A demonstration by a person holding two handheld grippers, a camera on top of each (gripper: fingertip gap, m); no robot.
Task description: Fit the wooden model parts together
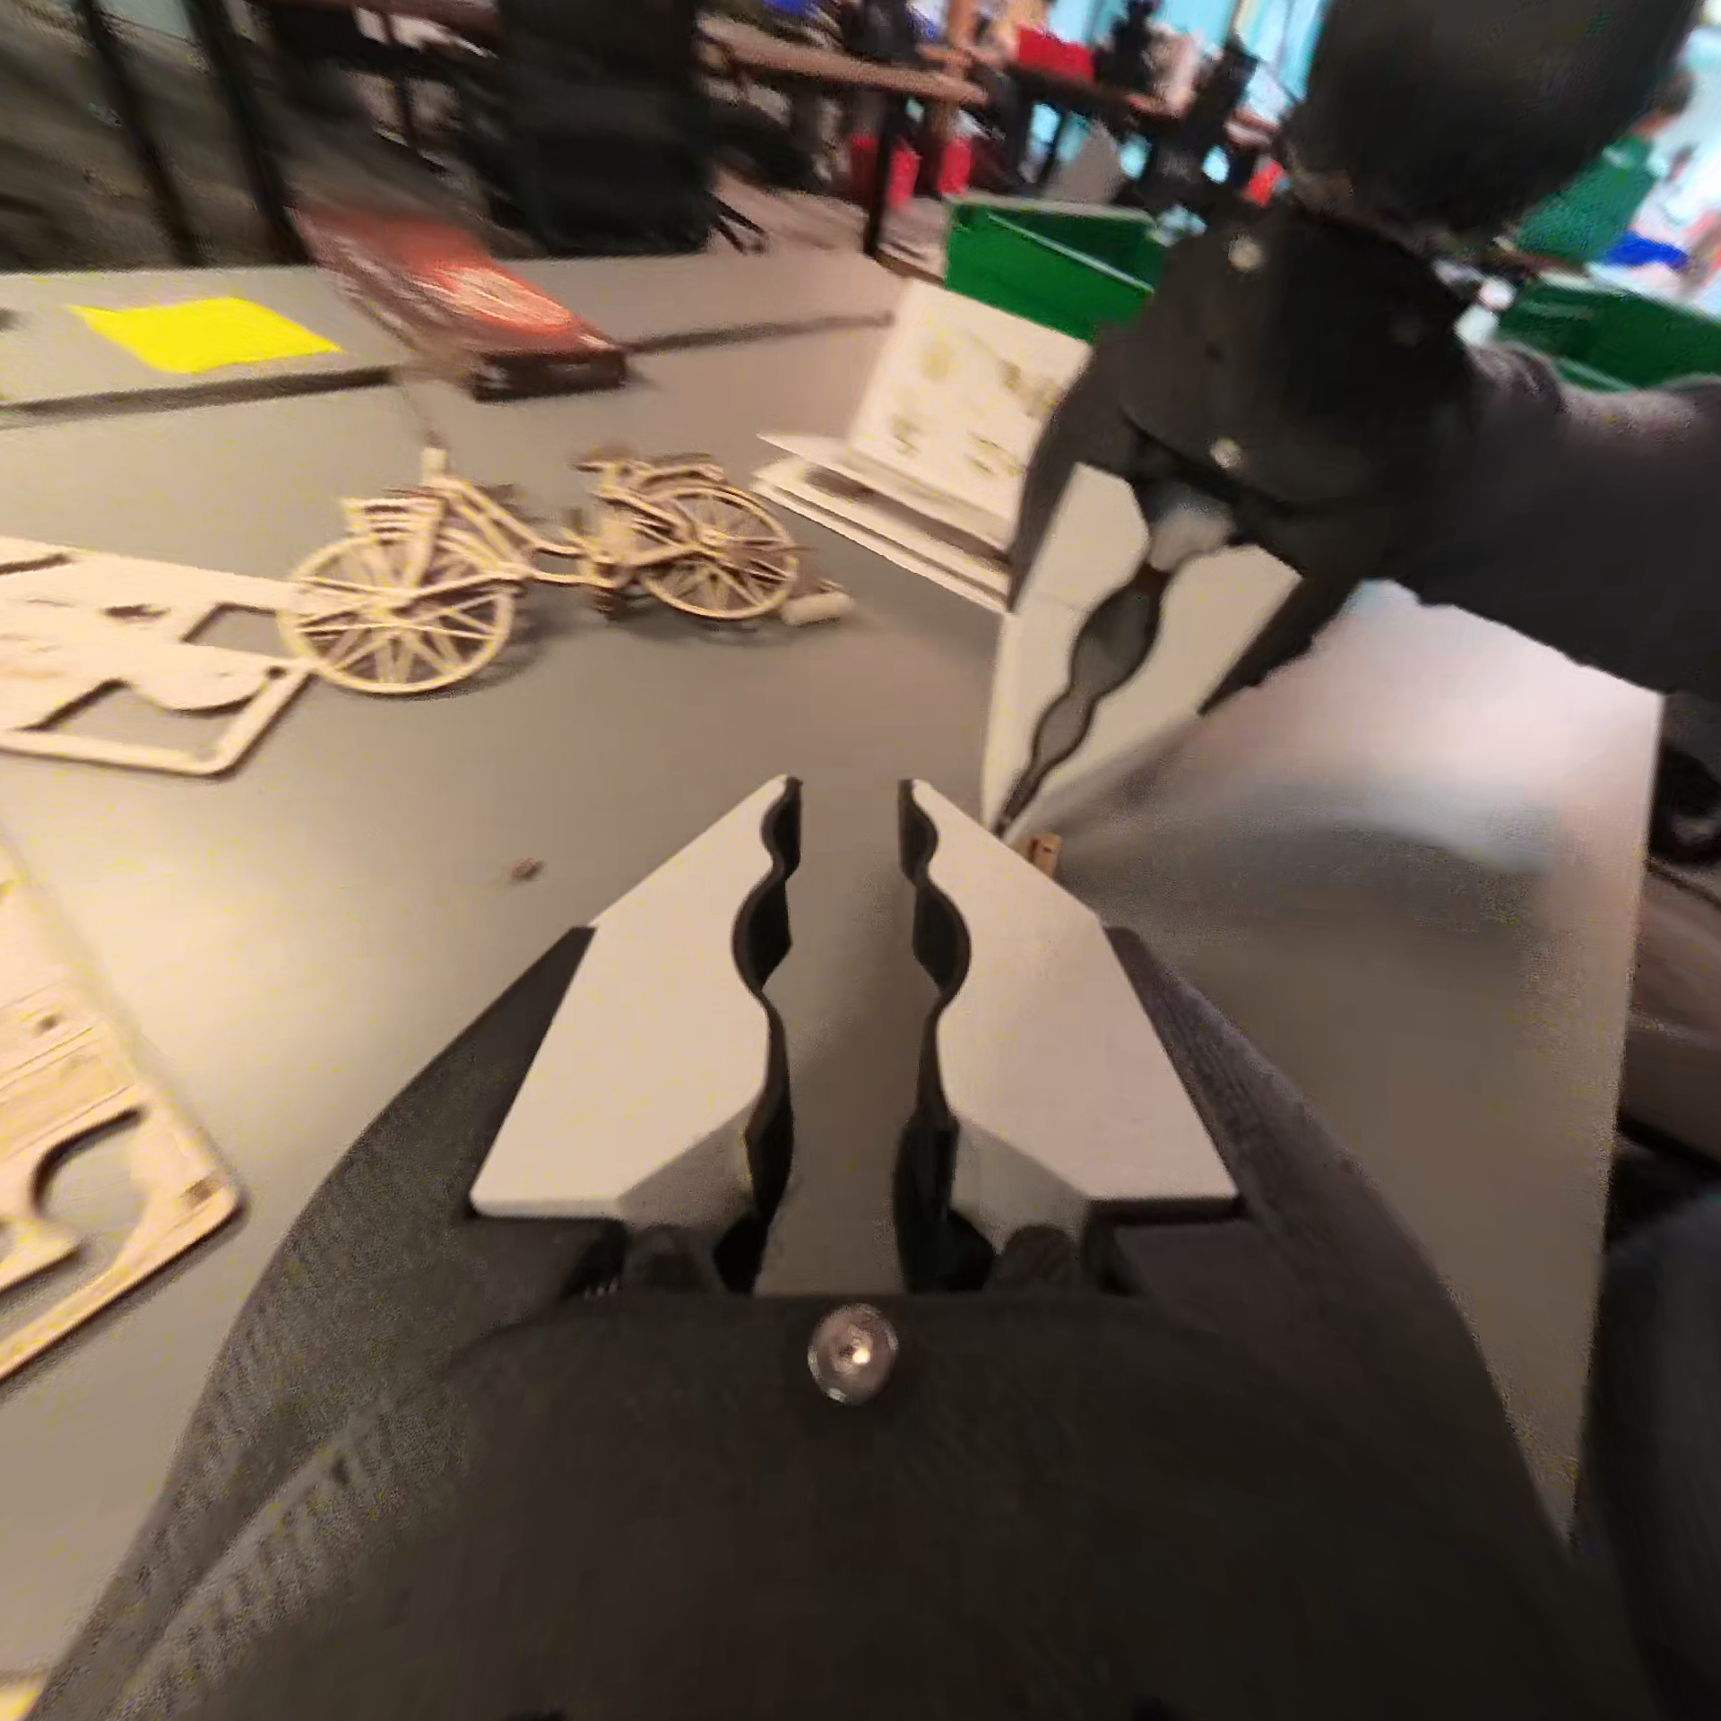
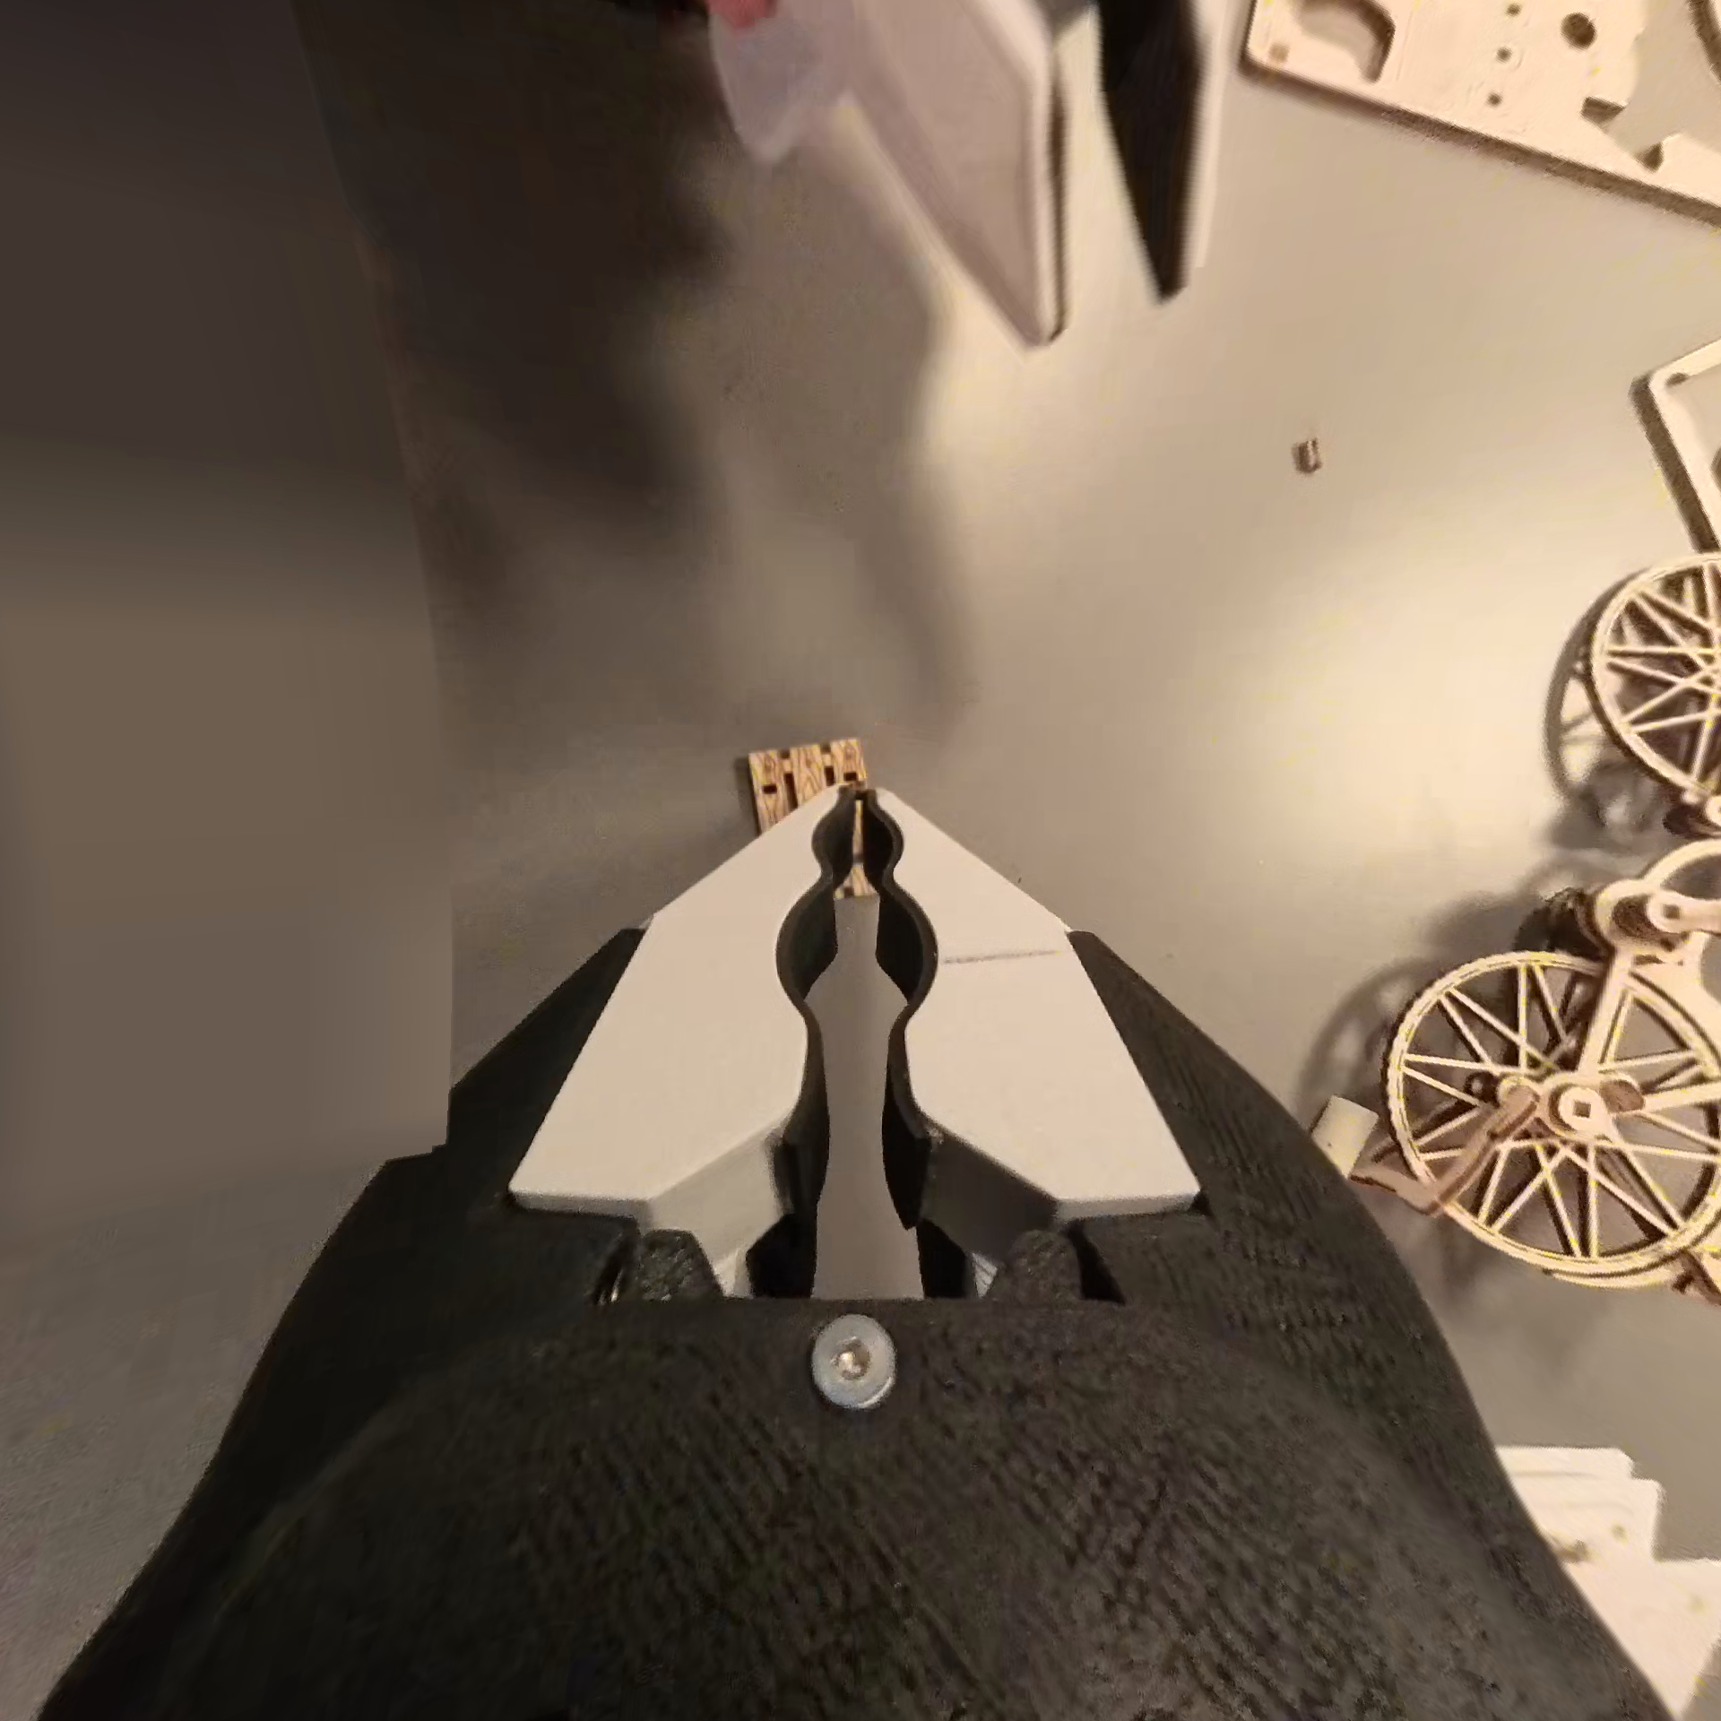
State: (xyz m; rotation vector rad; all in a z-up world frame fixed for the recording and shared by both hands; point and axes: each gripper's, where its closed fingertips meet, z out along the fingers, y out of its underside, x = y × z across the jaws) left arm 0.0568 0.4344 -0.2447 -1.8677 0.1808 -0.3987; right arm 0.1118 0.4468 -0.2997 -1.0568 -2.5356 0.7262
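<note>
While the frames blur a little, the layout reads clearly enough. At the left edge of the left wrist view lie punched-out plywood sheets [image 1: 112, 643], and right of them, in the upper middle, the part-built wooden bicycle model [image 1: 540, 568] stands on the grey bench [image 1: 652, 745]. A dark box [image 1: 466, 307] sits behind it and a folded instruction leaflet [image 1: 941, 428] to its right. In the lower middle the left gripper [image 1: 847, 801] hovers with its fingers narrowly parted and nothing between them. At right the right gripper [image 1: 1010, 824] points down at the bench.

In the right wrist view the right gripper's fingers are pinched onto a small wooden part [image 2: 808, 780] at frame centre, just above or on the bench; I cannot tell if it touches. It is a thin, flat laser-cut plywood piece with printed grain and several small slots, gripped by one edge. The bicycle sits at the right edge, well apart.

To do this step well, I judge the grip should stay light and near the tips so the thin ply does not snap, and the slots should remain uncovered for mating with the bicycle.
</note>
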